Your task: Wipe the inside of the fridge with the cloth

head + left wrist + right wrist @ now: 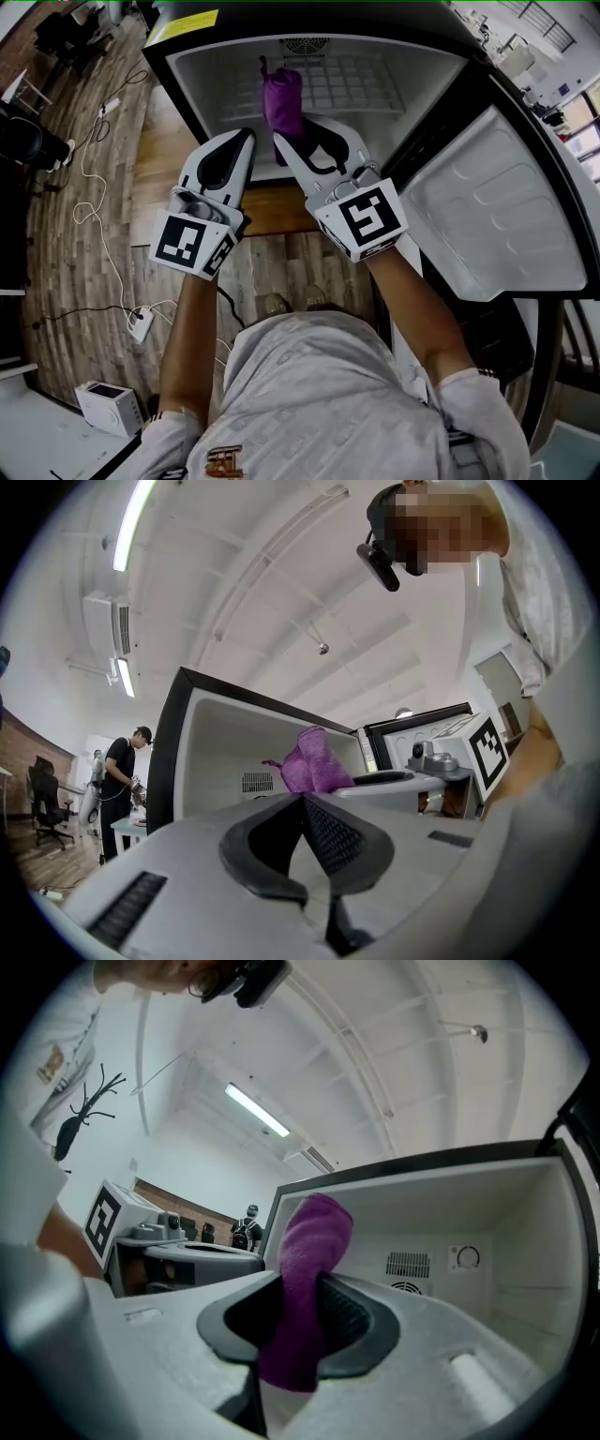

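Far left in the head view: wooden floor (75,234) strewn with cables, none of it part of the job. Next, the left claw (246,141), jaws pressed together tip to tip and gripping nothing, hovering at the open front of the fridge (394,70), just beside its partner. Then the right claw (300,133), clamped on the purple cloth (283,98), the loose end standing up past the jaws and into the fridge mouth. Furthest right, the fridge door (487,216), standing wide open.

Judged as barely begun: cloth in hand and at the opening, but not seen touching any wall or shelf. Impossible to tell whether any part has been wiped already. Left to do, by this reckoning: pressing the cloth to the inner walls, floor and back, and rubbing across them.

From the left gripper view: confirms the left claw (302,799) closed and empty, and shows the cloth (314,761) off to its right against the fridge interior. Adds a person (120,771) standing at a surface far behind, absent from the head view.

From the right gripper view: shows the cloth (302,1279) pinched mid-length between the jaws. Also shows a vent grille (408,1265) and a dial (467,1257) on the back wall, the dial not to be made out from above.
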{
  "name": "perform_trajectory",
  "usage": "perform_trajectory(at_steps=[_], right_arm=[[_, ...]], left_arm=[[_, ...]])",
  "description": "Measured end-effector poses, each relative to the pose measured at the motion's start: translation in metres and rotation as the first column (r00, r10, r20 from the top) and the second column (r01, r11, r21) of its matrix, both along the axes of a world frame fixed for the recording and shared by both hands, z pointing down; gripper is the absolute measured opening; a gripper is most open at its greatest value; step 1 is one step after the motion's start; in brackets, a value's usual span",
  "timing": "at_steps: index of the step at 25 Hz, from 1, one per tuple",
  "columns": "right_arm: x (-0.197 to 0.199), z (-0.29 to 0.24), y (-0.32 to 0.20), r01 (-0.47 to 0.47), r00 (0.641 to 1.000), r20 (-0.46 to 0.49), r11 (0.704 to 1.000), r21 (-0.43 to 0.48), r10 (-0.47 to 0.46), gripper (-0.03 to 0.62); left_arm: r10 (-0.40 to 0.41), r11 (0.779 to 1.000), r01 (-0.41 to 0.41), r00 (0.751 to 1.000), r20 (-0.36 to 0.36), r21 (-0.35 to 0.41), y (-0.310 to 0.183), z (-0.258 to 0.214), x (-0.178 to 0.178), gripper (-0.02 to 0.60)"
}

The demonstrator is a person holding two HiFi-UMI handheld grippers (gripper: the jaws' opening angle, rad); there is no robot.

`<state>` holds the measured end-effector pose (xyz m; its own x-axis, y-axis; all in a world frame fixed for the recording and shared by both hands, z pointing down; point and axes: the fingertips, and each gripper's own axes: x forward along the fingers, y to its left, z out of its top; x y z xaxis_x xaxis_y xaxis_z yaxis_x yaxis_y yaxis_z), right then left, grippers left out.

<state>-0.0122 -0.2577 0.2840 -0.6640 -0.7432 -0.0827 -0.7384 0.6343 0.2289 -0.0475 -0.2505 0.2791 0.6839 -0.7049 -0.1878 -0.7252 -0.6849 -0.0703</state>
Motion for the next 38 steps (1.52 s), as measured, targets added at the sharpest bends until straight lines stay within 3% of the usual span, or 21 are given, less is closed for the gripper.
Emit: perform_trajectory(at_steps=[38], right_arm=[[0.007, 0.008, 0.017, 0.022, 0.999, 0.046, 1.000, 0.013, -0.022, 0.106]], left_arm=[[-0.012, 1.000, 0.012, 1.000, 0.028, -0.005, 0.008, 0.009, 0.009, 0.000]])
